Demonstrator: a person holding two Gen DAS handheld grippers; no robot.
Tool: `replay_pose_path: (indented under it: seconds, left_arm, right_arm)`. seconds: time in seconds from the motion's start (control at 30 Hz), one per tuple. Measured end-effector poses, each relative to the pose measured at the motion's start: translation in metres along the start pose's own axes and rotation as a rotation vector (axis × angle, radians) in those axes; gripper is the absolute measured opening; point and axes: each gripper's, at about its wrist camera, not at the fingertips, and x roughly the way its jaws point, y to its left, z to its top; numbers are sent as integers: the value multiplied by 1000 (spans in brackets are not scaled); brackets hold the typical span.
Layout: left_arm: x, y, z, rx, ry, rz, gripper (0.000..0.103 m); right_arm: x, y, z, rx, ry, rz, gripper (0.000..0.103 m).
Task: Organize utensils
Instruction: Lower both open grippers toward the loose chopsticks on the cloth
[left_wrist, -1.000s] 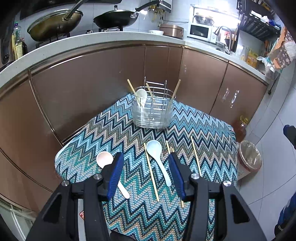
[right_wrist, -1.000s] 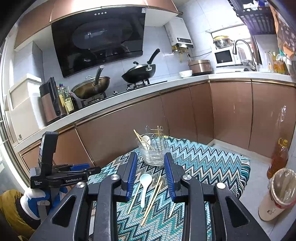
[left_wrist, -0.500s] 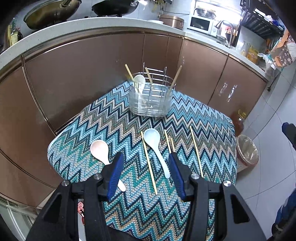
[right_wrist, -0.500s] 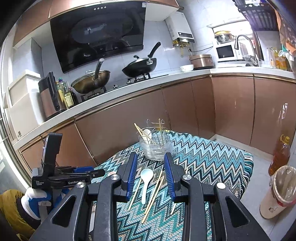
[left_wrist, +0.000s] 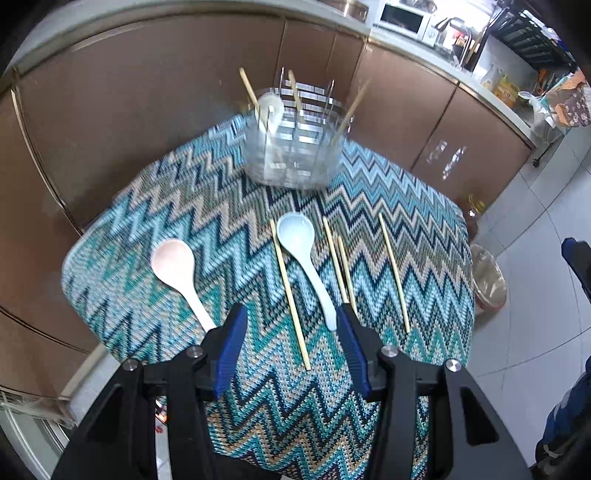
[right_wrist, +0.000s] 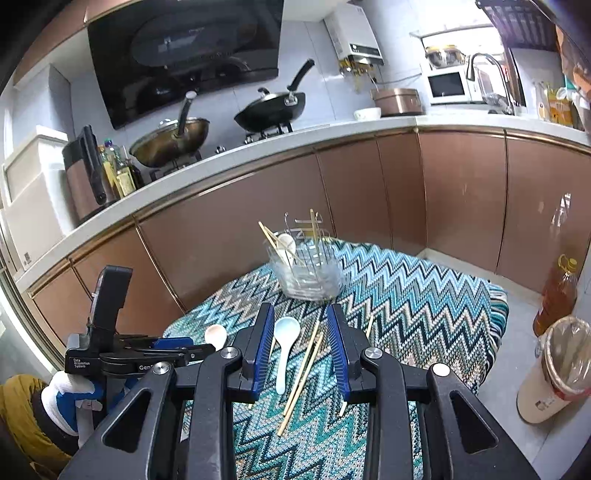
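A zigzag-patterned cloth (left_wrist: 207, 206) covers the small table. At its far side stands a clear utensil holder (left_wrist: 291, 147) with a white spoon and a few chopsticks in it. A pale blue spoon (left_wrist: 299, 240), a pink spoon (left_wrist: 173, 262) and several loose chopsticks (left_wrist: 288, 291) lie on the cloth. My left gripper (left_wrist: 291, 310) hovers open over the near ends of the blue spoon and one chopstick, holding nothing. My right gripper (right_wrist: 300, 308) is open and empty, higher and further back, facing the holder (right_wrist: 304, 269). The left gripper (right_wrist: 201, 347) shows in the right wrist view beside the pink spoon (right_wrist: 216, 334).
Brown cabinet fronts (right_wrist: 369, 192) curve behind the table, under a counter with two woks (right_wrist: 273, 107). On the floor to the right stand an oil bottle (right_wrist: 556, 291) and a lined waste bin (right_wrist: 554, 373). A gloved hand (right_wrist: 70, 391) holds the left gripper.
The left gripper has sunk toward the cloth and tipped further down, so the counter and pans have left its view. The right gripper has eased forward and down. Both jaw gaps are unchanged.
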Motion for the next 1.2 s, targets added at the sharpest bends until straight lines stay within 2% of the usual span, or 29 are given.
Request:
replay_pose_path:
  seconds: [0.33,0.6,0.8,1.2]
  left_arm:
    - [62,14,18,-31,137,-39,47]
    - [107,26,44,-40,205,-74,47]
    - [139,31,53,-36,281,-84,34]
    - [171,17,68,15,354,-71,19]
  right_arm:
    - [50,-3,-14,10,134,-19,30]
    - [107,-9,-21,8,265,-52,30]
    - [164,-17,-26,13,408,-46,30]
    - [245,-27,-27,7,590,-61,23]
